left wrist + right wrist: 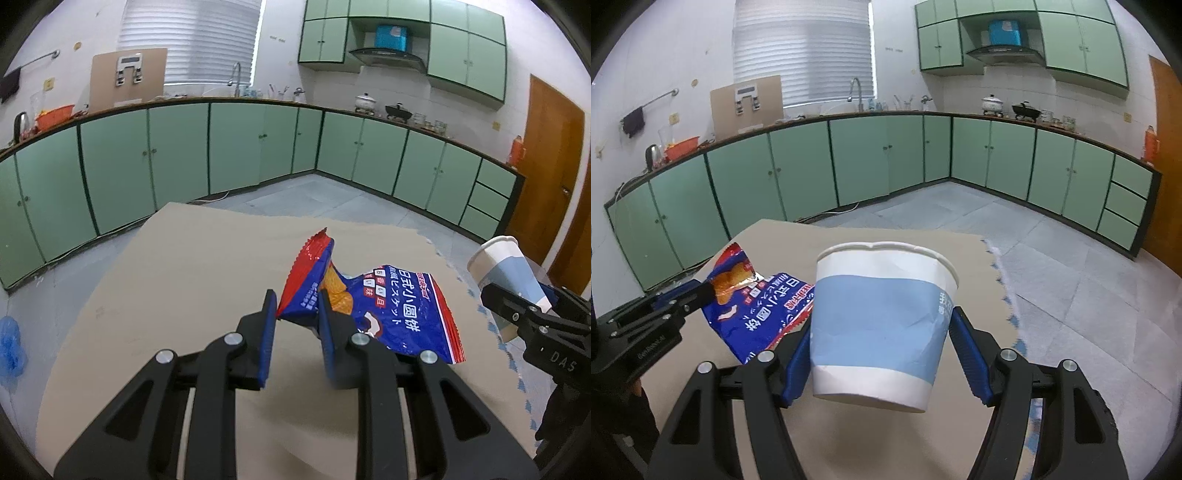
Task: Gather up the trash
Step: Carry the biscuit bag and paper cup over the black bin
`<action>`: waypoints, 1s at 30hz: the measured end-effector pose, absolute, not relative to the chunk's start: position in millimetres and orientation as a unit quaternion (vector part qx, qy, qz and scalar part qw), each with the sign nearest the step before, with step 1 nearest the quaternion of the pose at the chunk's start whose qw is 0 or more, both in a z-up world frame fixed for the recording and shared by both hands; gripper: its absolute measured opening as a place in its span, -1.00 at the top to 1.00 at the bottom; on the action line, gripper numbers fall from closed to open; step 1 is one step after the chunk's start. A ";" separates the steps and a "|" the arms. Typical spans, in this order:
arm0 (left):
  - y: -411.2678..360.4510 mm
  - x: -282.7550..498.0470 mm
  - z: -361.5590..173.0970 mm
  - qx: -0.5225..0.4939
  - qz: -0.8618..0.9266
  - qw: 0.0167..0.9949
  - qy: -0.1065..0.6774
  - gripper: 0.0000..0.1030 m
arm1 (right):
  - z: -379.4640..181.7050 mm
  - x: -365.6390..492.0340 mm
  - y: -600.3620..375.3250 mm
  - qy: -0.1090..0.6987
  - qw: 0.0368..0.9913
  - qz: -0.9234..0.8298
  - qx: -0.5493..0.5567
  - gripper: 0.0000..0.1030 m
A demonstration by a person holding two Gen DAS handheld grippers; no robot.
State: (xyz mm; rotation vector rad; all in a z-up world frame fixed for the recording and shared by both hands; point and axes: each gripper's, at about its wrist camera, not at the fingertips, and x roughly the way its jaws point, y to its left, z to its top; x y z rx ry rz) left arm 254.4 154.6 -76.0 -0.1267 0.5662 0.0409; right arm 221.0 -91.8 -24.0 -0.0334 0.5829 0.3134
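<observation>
The left gripper point(297, 310) pinches the crumpled end of a blue-and-red snack bag point(391, 314) between narrow jaws, holding it clear of the tan cardboard sheet point(192, 266) that covers the work surface. The bag's long axis runs from the red serrated seam, sticking up and away at the far end, down to the right and toward the camera, where its flat printed face hangs. White lettering and orange biscuit pictures mark the glossy, creased wrapper.

Just to the right, the right gripper point(881, 350) clamps a paper cup point(882, 321) by its sides with jaws set wide, blue pads pressing the walls. The cup stands nearly upright, mouth up and tipped slightly away, lifted off the sheet. It is white with a broad pale-blue band, its wall dented and wrinkled.

Green cabinets point(177, 155) line the far kitchen walls.
</observation>
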 end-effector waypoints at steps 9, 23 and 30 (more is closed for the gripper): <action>102.0 257.7 -75.6 -0.044 -0.024 0.959 0.280 0.60 | -18.4 206.8 -144.5 0.284 0.952 0.115 -0.002 -0.32; 5.6 247.9 -81.3 -0.009 -0.093 0.956 0.278 0.60 | -16.6 173.7 -237.7 0.280 0.959 0.043 0.024 -0.32; -55.6 243.1 -84.0 0.011 -0.131 0.952 0.275 0.60 | -20.1 157.7 -288.5 0.282 0.959 0.002 0.034 -0.32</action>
